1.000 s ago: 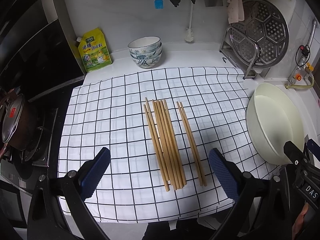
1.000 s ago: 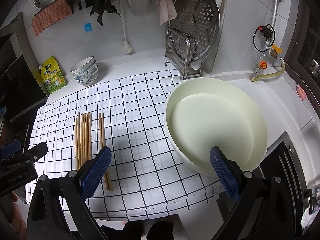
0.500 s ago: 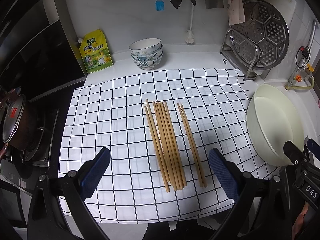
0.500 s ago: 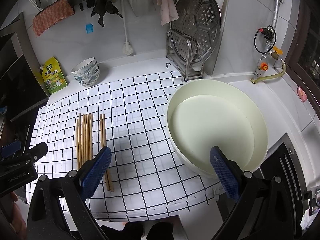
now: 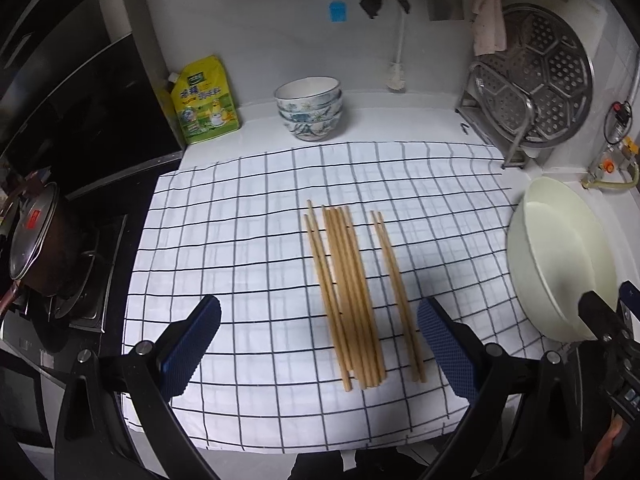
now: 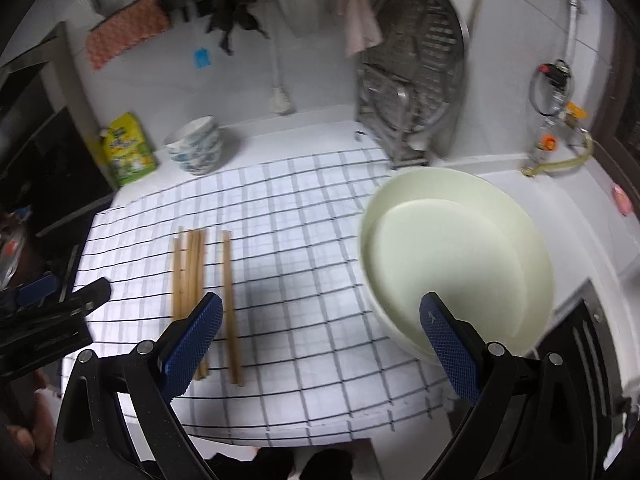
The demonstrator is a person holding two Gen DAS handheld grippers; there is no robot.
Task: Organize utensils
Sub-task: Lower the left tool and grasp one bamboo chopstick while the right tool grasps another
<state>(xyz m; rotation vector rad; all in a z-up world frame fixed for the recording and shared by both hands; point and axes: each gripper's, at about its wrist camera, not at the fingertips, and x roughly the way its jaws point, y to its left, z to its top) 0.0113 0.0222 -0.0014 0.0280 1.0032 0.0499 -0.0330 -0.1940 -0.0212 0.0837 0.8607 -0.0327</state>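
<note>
Several wooden chopsticks [image 5: 347,292] lie side by side on a white checked cloth [image 5: 240,240], with a separate pair [image 5: 396,292] a little to their right. My left gripper [image 5: 320,346] hangs open above the cloth's near edge, its blue pads either side of the chopsticks' near ends, not touching them. In the right wrist view the bundle [image 6: 190,268] and the pair [image 6: 230,300] lie at the left. My right gripper [image 6: 318,344] is open and empty, between the chopsticks and a cream basin [image 6: 460,264].
The cream basin [image 5: 560,264] sits at the cloth's right edge. Stacked patterned bowls [image 5: 310,108] and a yellow pouch [image 5: 204,100] stand at the back wall. A metal rack with a steamer plate [image 5: 540,80] is back right. A stove with a lidded pot [image 5: 32,240] lies left.
Both cameras have shifted a little; the chopsticks sit slightly lower and further right in the views. The right wrist view is now motion-blurred. Nothing was grasped or moved on the cloth.
</note>
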